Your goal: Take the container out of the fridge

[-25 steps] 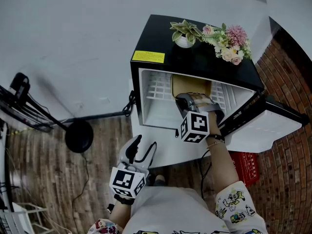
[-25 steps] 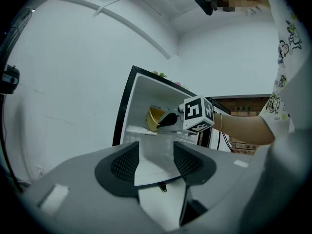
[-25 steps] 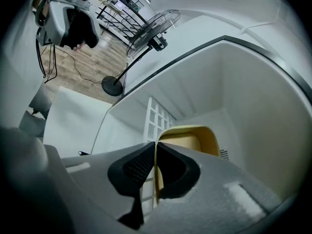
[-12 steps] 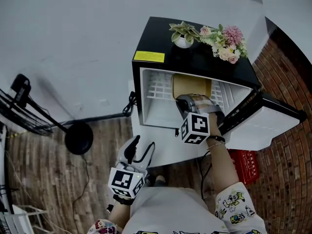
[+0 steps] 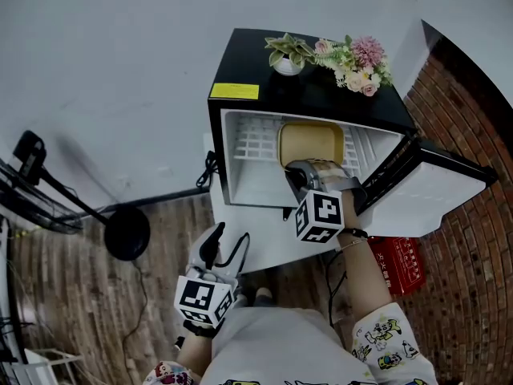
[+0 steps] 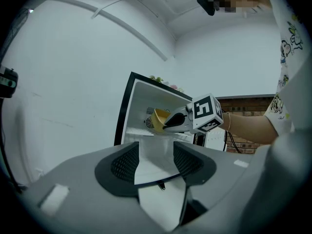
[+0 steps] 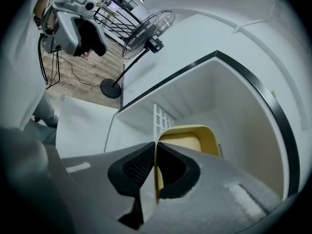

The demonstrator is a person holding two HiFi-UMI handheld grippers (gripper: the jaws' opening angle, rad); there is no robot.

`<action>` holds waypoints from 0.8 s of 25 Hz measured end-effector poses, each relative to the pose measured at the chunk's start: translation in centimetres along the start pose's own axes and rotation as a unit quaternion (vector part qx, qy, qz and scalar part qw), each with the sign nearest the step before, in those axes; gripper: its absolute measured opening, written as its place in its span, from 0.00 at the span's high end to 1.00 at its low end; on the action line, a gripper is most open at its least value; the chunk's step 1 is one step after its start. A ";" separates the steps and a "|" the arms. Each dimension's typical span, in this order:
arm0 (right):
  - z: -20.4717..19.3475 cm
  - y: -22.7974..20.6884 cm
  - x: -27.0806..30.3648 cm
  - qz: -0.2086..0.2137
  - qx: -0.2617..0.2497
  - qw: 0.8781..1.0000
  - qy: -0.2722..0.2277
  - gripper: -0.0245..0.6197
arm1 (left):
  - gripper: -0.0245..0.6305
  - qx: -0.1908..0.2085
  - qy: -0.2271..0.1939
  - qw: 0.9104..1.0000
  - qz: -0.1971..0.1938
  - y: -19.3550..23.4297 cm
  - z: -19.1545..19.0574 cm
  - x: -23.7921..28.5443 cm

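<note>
A yellow container [image 5: 311, 141] sits in the open black fridge [image 5: 321, 103], on its white inside, with its near rim toward me. My right gripper [image 5: 302, 172] reaches into the fridge opening and is shut on that near rim. In the right gripper view the thin yellow wall [image 7: 157, 167] runs between the two black pads. The container [image 6: 158, 119] and the right gripper also show in the left gripper view. My left gripper [image 5: 225, 245] hangs low in front of the fridge, open, with nothing between its jaws.
The fridge door [image 5: 437, 191] stands swung open to the right. A small potted plant [image 5: 286, 54] and a bunch of flowers [image 5: 355, 58] stand on the fridge top. A fan's round base [image 5: 127, 233] is on the wood floor at left, a red crate [image 5: 393, 263] at right.
More of the yellow container shows out from under the fridge's top, with the right gripper still shut on its rim. The left gripper has stayed low.
</note>
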State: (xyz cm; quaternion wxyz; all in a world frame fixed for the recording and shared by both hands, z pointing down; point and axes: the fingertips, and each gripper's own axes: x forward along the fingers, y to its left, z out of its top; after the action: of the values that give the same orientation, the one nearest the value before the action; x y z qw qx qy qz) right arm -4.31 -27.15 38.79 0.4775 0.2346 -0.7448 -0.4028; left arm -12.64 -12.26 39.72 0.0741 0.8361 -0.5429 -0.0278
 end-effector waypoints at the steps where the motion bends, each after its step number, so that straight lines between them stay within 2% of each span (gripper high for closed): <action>1: -0.1 0.1 -0.3 -0.001 0.003 1.000 0.001 0.94 | 0.63 0.001 0.001 1.000 -0.002 0.0 0.0 0.0; 10: -1.2 1.1 -3.1 -0.010 0.038 0.999 0.007 0.94 | 0.63 0.006 0.007 1.000 -0.024 -0.6 -0.1 1.0; 20: -3.5 3.1 -5.8 -0.007 0.098 0.995 0.015 0.94 | 0.63 0.009 0.017 0.999 -0.051 -2.1 -0.5 2.9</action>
State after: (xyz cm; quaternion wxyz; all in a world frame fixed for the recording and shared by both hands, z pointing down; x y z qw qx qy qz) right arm 1.44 -22.44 39.09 0.4607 0.2918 -0.7715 -0.3277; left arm -9.54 -14.00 39.98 0.0743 0.8638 -0.4982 -0.0124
